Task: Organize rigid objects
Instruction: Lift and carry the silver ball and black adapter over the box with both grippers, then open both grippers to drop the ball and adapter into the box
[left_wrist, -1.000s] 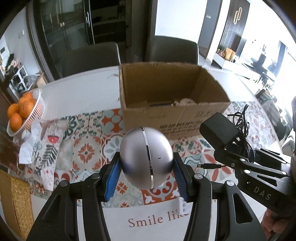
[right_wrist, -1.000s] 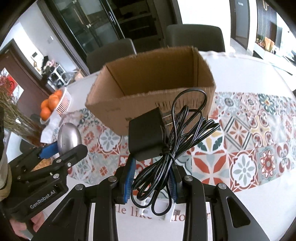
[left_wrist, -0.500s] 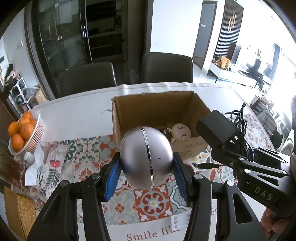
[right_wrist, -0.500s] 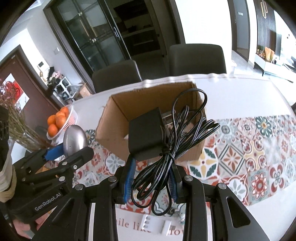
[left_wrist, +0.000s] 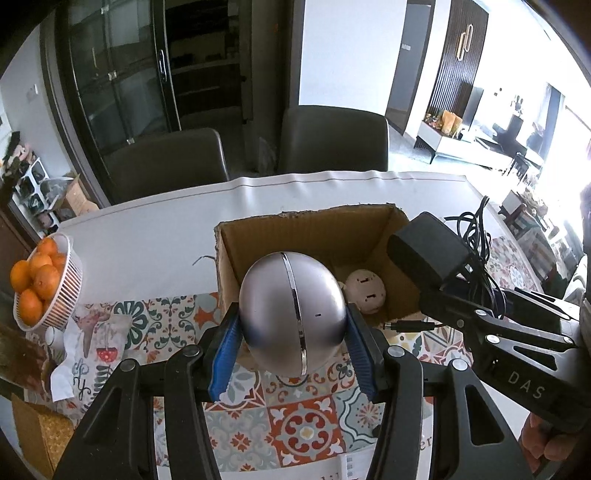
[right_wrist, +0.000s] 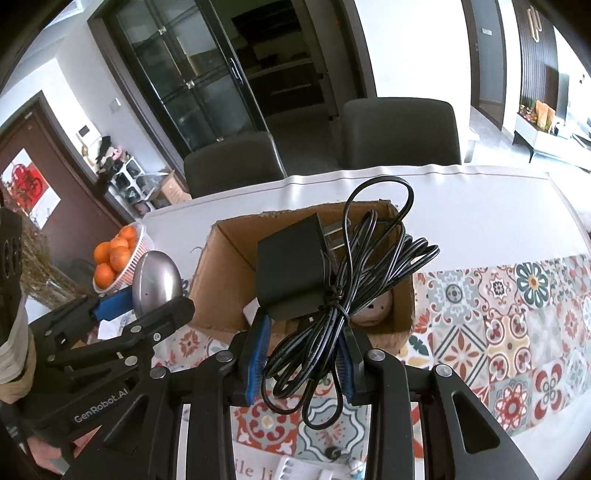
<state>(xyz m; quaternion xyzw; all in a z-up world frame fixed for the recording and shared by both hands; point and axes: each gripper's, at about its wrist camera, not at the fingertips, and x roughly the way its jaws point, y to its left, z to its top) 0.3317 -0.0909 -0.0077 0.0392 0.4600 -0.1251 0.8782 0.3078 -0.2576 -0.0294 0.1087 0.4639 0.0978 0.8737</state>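
Table (left_wrist: 155, 236): white top with a patterned tile runner (right_wrist: 517, 314); the cardboard box stands on it, and both grippers hover on the box's near side
Cardboard box (left_wrist: 280, 236): open-topped landmark; a second ago only its near wall and rim showed in both wrist views, now the floor of the box is visible, so both cameras have risen and tipped over the opening
Meaning for the task: both loads appear staged above the near rim, and a drop into the box is judged to be the step in hand
Left gripper (left_wrist: 291, 328): jaws clamped on the silver egg-shaped device, blue pads (left_wrist: 224, 354) pressed to its two flanks; grip unchanged from the earlier frames
Silver egg-shaped device (left_wrist: 291, 310): smooth matte metal shell, one bright chrome seam running top to bottom, one small dot to the right of the seam; held over the near wall of the box, left of the adapter
Right gripper (right_wrist: 303, 354): jaws clamped on the black power adapter with its cable bundle, as before
Black power adapter (right_wrist: 291, 273): matte block, two prongs pointing away, coiled black cable (right_wrist: 373, 258) tied at the waist; held above the box's near right part
Beige round item (left_wrist: 365, 291): already lying inside the box, near its front right corner
Fruit basket (left_wrist: 55, 295): white, holding oranges, well to the left of the box
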